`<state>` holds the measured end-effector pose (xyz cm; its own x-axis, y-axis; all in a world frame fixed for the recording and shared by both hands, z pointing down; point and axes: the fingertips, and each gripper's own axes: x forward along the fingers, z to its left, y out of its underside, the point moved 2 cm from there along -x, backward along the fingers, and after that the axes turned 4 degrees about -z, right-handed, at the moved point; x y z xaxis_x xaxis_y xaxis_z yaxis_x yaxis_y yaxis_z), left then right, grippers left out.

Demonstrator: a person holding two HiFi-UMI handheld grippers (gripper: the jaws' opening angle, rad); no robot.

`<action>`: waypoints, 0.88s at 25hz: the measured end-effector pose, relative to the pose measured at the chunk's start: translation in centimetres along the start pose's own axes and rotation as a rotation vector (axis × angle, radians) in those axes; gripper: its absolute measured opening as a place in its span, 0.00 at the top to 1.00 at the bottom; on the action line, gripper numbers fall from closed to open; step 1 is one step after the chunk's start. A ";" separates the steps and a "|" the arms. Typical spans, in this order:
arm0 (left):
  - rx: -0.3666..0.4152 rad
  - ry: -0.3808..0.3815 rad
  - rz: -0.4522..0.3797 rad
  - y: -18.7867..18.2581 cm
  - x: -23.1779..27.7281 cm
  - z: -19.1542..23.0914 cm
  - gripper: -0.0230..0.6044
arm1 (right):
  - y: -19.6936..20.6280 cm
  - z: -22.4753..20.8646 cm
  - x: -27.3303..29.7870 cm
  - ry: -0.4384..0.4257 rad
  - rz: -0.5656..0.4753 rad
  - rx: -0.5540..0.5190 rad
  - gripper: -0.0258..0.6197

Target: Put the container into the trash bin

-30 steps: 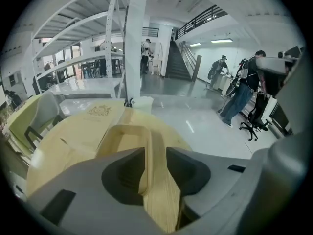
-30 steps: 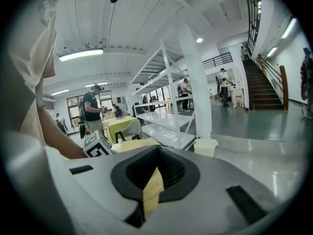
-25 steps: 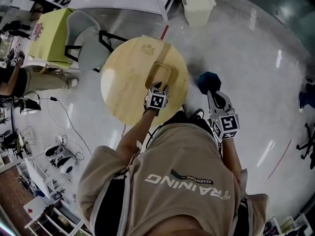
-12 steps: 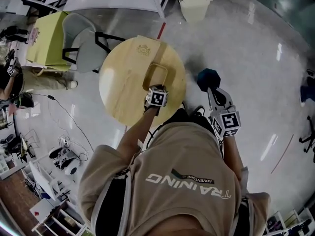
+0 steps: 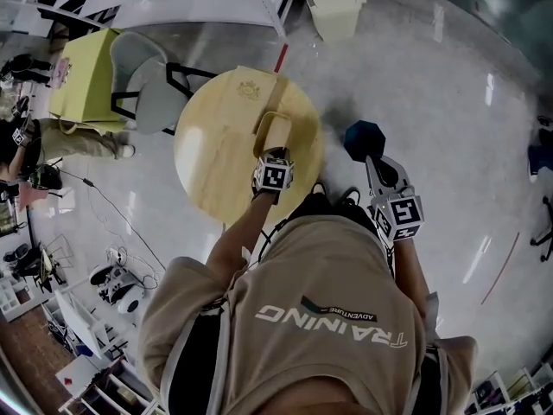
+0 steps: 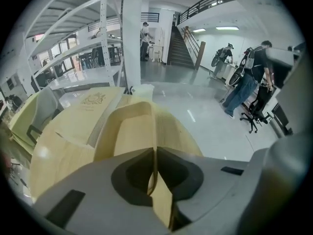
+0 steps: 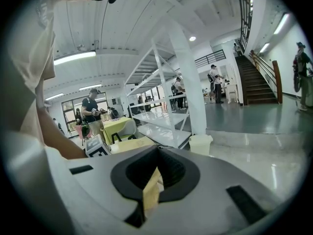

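Note:
A tan open container (image 5: 275,130) lies on the round wooden table (image 5: 216,162), near its right side. My left gripper (image 5: 275,156) reaches down onto the container's near end. In the left gripper view the jaws are closing and the container's thin near wall (image 6: 128,131) stands pinched between them at the left gripper (image 6: 155,153). My right gripper (image 5: 373,161) hangs off the table to the right, over the floor, pointing at a dark teal bin-like object (image 5: 363,138). In its own view the right gripper (image 7: 157,163) is shut, with a thin tan sliver at the seam.
A cream lidded bin (image 5: 335,9) stands on the floor beyond the table and also shows as the cream bin (image 7: 200,143). A grey chair (image 5: 147,80) and a yellow-green table (image 5: 82,67) sit at the left. White shelving (image 7: 161,116) and people stand further off.
The left jaws have come together on the container's near wall. The container now looks narrower and squeezed in the head view. The right gripper has barely shifted.

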<state>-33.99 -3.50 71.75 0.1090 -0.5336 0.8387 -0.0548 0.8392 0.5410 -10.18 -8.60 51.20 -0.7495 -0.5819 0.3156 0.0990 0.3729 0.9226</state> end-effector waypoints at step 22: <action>0.017 0.178 -0.494 -13.8 -15.7 -10.4 0.93 | -3.0 1.7 -5.4 0.017 -0.108 -0.056 0.96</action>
<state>-24.60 -5.58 50.50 0.2927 -0.8379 0.4607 0.0294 0.4895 0.8715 -7.56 -5.34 46.33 -0.7467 -0.6288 0.2169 0.0547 0.2670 0.9621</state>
